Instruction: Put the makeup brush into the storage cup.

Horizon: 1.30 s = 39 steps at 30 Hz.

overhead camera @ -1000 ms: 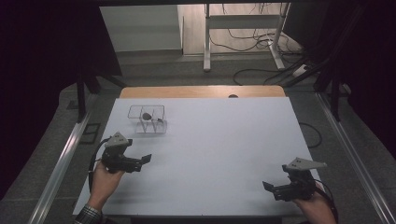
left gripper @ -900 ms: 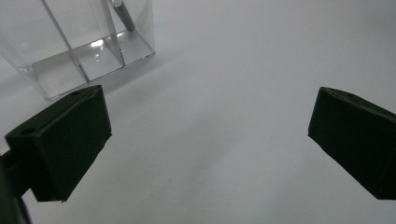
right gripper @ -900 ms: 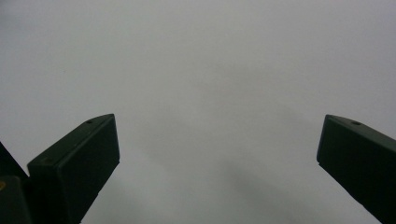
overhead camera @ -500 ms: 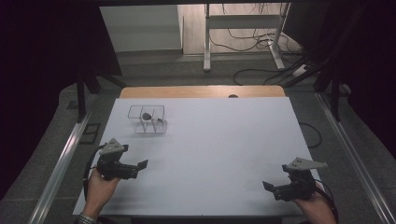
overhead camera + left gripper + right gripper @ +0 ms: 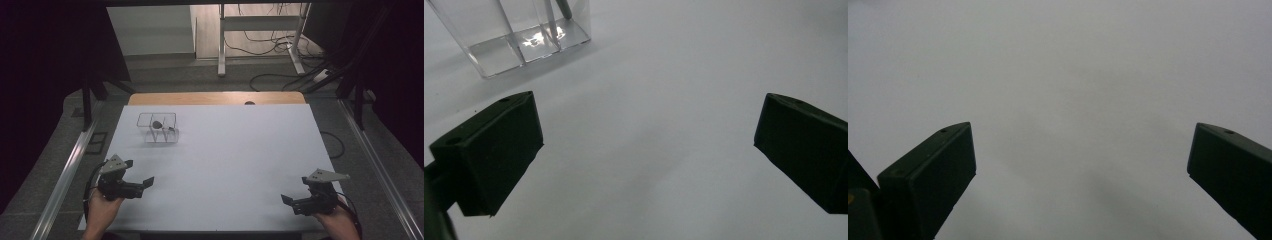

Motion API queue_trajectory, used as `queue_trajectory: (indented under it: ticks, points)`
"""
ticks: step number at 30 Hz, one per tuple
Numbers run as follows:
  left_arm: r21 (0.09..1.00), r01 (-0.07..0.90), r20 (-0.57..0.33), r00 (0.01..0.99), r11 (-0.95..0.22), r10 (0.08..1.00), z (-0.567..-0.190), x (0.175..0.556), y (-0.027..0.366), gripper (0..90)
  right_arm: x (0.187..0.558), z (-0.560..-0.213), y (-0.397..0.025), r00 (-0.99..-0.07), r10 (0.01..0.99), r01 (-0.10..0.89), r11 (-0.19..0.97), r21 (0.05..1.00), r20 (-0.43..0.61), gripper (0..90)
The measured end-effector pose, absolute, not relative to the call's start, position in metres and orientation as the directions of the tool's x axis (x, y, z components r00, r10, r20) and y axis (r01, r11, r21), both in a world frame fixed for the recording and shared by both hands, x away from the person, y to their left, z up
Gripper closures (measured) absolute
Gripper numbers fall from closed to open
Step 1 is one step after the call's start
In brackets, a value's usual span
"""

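A white table [image 5: 225,150] in a dark room holds a clear box [image 5: 159,127] far left, while the left gripper [image 5: 142,182] and right gripper [image 5: 290,200], jaws released, hover at its near corners.

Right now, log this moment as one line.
left gripper: open, empty | right gripper: open, empty | clear organizer: far left, untouched

Beyond your white surface [image 5: 240,150] you see a wooden edge strip [image 5: 215,98]. Farther back, cables [image 5: 280,75] trail across the floor [image 5: 165,75].
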<state>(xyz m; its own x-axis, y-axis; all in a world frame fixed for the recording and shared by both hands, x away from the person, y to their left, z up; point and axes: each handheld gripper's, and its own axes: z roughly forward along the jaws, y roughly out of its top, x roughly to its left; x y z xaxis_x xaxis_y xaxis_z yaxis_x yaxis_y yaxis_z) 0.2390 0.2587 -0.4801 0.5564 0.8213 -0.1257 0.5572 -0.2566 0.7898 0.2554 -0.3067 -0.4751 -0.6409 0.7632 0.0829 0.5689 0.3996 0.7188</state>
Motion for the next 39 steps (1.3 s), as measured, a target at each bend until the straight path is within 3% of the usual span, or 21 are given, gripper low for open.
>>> queue_trajectory:
  ticks: [39]
  points:
    - [0.773,0.581,-0.09,0.498,-0.255,0.862,-0.489,0.191,0.285,0.0,0.255,-0.476,-0.307,-0.639,0.764,0.576,0.4,0.713,0.087,0.0]
